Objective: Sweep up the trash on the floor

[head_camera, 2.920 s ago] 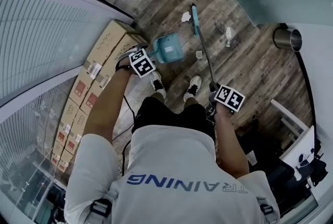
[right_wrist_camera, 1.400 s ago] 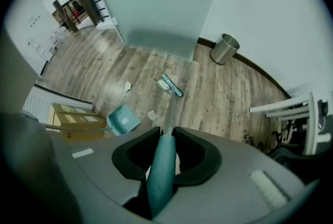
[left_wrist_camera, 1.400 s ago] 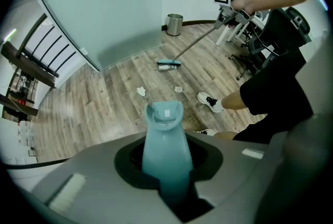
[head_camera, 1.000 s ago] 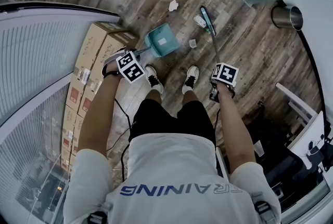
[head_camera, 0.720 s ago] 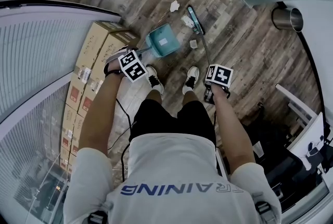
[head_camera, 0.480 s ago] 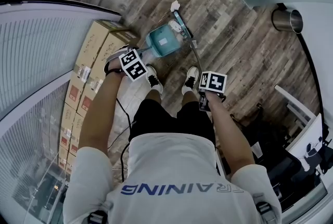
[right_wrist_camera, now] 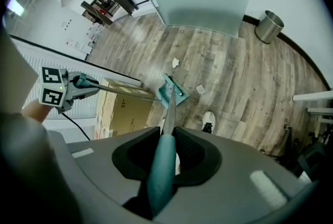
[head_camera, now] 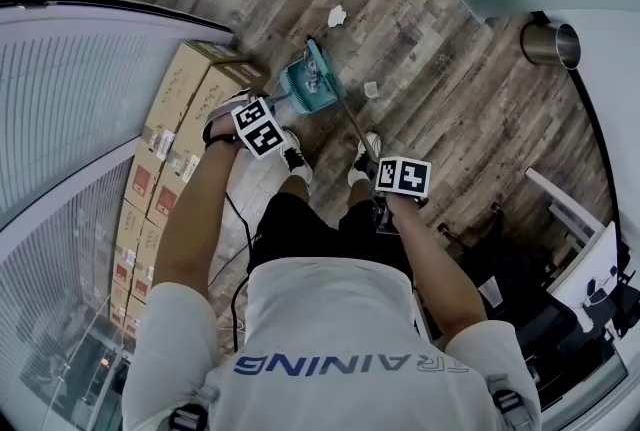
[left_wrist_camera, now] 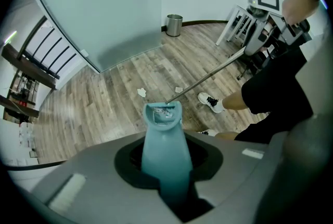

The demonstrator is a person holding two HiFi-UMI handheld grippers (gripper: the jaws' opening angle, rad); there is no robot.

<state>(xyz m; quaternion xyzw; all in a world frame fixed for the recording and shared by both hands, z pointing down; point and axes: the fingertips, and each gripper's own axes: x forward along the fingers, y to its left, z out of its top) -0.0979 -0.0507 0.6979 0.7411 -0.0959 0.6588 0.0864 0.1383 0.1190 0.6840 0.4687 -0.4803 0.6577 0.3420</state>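
Note:
My left gripper (head_camera: 262,129) (left_wrist_camera: 166,166) points down, shut on the teal dustpan's handle (left_wrist_camera: 164,153). The dustpan (head_camera: 303,89) (right_wrist_camera: 179,94) stands on the wood floor in front of the person's shoes, with bits of trash in its mouth (left_wrist_camera: 164,113). My right gripper (head_camera: 400,181) (right_wrist_camera: 164,160) is shut on the broom's teal grip (right_wrist_camera: 161,176). The broom's pole (left_wrist_camera: 208,75) slants down to the broom head (head_camera: 320,67), which rests against the dustpan's mouth. A crumpled white paper (head_camera: 337,16) (right_wrist_camera: 176,63) lies beyond the pan. A smaller scrap (head_camera: 371,89) (right_wrist_camera: 200,89) lies to the pan's right.
Cardboard boxes (head_camera: 170,139) line a white ribbed wall left of the dustpan. A steel bin (head_camera: 551,45) (left_wrist_camera: 174,24) stands by the far wall. White furniture legs (head_camera: 565,204) and dark clutter sit at the right. The person's shoes (head_camera: 365,159) are close behind the pan.
The right gripper came left and nearer the person. The broom head swept left across the floor to the dustpan, taking one scrap along. The left gripper and dustpan stayed put.

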